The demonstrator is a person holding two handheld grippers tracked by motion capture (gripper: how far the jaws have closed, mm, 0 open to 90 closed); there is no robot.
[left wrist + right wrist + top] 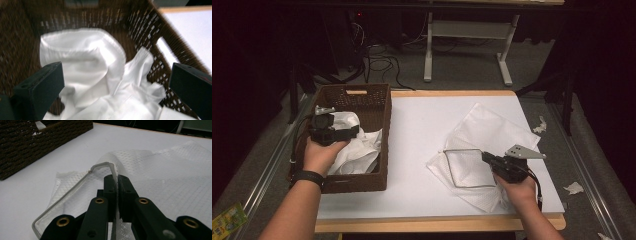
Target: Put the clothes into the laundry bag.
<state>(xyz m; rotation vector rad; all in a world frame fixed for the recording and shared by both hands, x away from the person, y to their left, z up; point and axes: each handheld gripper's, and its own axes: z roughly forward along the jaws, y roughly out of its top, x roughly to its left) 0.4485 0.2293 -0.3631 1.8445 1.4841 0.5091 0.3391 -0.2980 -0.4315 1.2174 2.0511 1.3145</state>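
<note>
Left claw [354, 131]: held over the brown wicker basket [379, 102] at the left of the surface, jaws spread wide with nothing between them; the left gripper view shows both black jaws standing apart above the cloth.
White cloth [357, 145]: crumpled inside the basket, heaped toward its right wall, lying below the left claw; no pad touches it.
Basket: sits on the left edge of the surface, its far wall with a handle slot; the cloth covers much of its floor.
Right claw [486, 156]: at the near right of the surface, jaws pinched narrow on the rim of the mesh bag [492, 135], the netting and its wire caught between the pads as the right gripper view shows.
Mesh bag: white netting spread flat on the right half of the surface, well apart from the basket; its mouth faces left.
Wire frame [452, 170]: a thin metal loop holding the bag's mouth, one corner lifted slightly off the surface near the right claw.
Surface [422, 125]: white top with a wooden edge, bare between basket and bag.
Hands: left hand [322, 152] grips its tool from the near side; right hand [517, 187] does likewise.
</note>
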